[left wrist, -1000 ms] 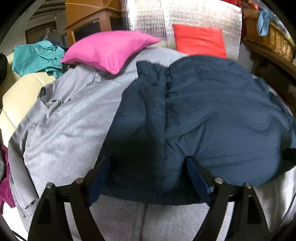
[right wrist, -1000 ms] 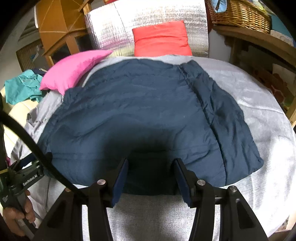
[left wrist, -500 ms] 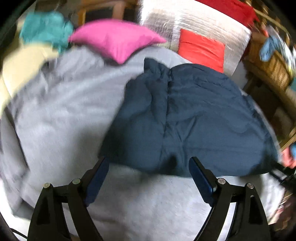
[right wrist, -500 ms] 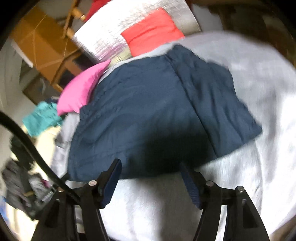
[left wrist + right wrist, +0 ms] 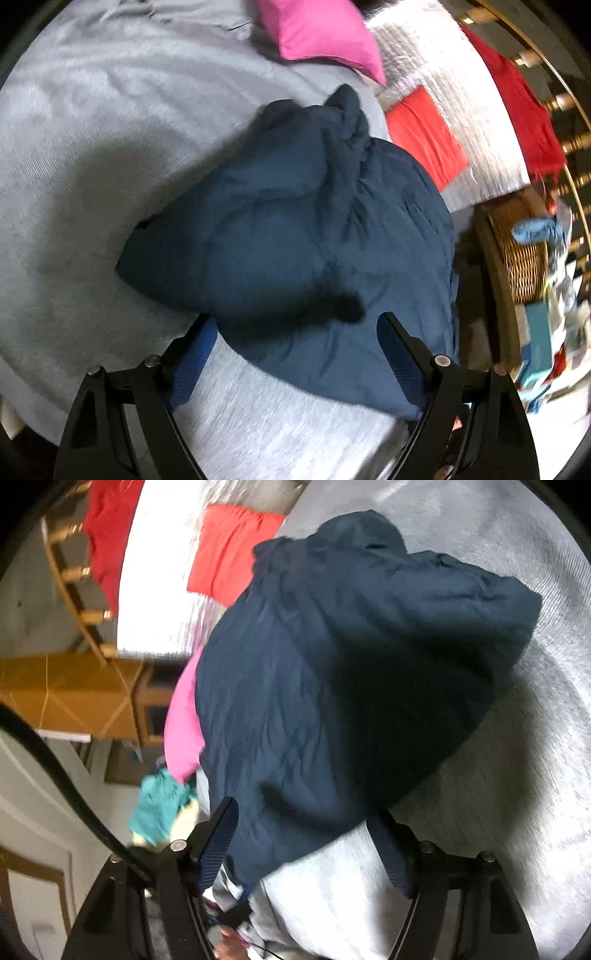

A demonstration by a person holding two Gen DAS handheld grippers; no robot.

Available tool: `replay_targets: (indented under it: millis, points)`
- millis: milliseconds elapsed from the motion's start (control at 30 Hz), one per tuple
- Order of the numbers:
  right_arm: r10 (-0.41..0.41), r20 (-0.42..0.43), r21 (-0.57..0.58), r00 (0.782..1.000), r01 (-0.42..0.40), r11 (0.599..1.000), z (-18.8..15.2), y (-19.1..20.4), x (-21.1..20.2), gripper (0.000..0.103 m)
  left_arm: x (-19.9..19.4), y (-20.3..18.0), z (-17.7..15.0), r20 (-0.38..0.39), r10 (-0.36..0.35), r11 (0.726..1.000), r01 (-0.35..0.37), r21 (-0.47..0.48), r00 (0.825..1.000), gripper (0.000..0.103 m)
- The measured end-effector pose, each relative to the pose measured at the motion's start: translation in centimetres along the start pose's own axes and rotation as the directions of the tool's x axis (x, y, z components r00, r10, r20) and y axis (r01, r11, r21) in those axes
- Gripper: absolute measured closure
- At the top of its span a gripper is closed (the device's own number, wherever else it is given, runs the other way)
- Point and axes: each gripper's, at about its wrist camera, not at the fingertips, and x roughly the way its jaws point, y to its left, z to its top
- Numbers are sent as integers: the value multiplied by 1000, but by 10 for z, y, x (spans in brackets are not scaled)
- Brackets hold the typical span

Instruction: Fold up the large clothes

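Note:
A dark navy padded garment [image 5: 295, 236] lies bunched on the grey bed cover [image 5: 92, 147], its far end gathered into a peak. My left gripper [image 5: 295, 354] is open, its jaws straddling the garment's near edge without clamping it. In the right wrist view the same garment [image 5: 351, 657] fills the middle, rumpled and folded over itself. My right gripper [image 5: 306, 845] is open too, its jaws either side of the garment's near edge.
A pink pillow [image 5: 317, 33] and a red pillow [image 5: 424, 133] lie at the bed's head against a silver quilted panel [image 5: 443, 85]. A wicker basket [image 5: 524, 254] stands beside the bed. A teal cloth [image 5: 159, 808] and wooden furniture [image 5: 74, 698] show in the right wrist view.
Both grippers have swung and tilted sharply, each rolling its view. The garment, flat and spread a second ago, is now bunched into a rumpled heap.

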Motion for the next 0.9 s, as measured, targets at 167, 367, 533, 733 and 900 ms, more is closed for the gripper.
replay_targets:
  millis: [167,367,533,733,900]
  points:
    - [18,80,101,997,-26,994,4,-14,11,28,10,3,17,-5,-28,997,28,-65,1000,15]
    - [-48,132,-3,990,49,999,1,4,19,55,7,9,28,40,-1,999,3,-48,999,49]
    - [-99,164,-159,981,126,979,-6,33,19,62,-8,7,35,111,-7,1000,7,0,994,74]
    - [-133,108,-151,985,149,977,-5,31,33,62,-9,7,31,105,69,996,-75,50,992,74]
    - [-127,61,-124,990,134,983,-1,25,19,53,-20,14,32,50,60,998,-61,11,997,51]
